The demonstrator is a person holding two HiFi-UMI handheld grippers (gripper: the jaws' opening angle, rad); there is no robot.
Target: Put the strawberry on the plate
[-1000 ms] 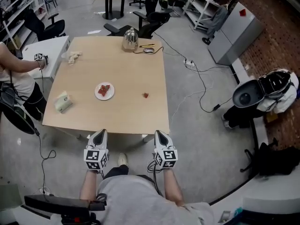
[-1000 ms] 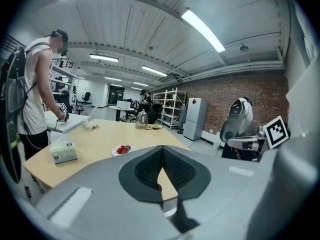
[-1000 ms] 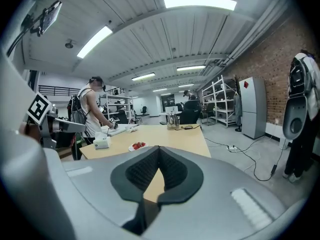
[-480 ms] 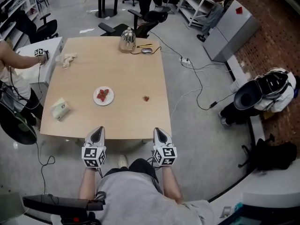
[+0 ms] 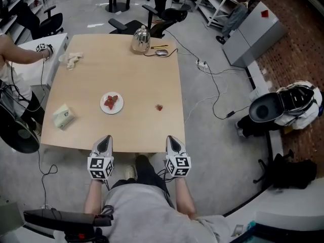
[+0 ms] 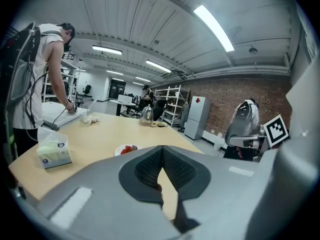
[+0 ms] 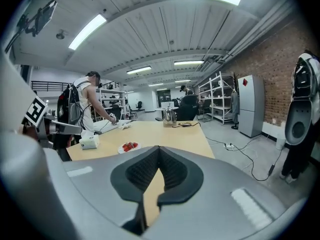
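L gripper (image 5: 105,139) & R gripper (image 5: 172,139) both pressed shut, empty, by near edge of table (image 5: 136,80). One strawberry (image 5: 159,107) sits right of plate (image 5: 103,106), apart.

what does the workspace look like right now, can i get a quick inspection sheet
surface: wooden table, mostly bare
job's things: one strawberry loose on the table, right of the white plate, which already holds strawberries
clutter: tissue box near the left edge; kettle at the far edge
grippers: left gripper and right gripper both shut, empty, at the near edge
cables: cable trails across the floor past a power strip
surroundings: person at the left; office chair beyond
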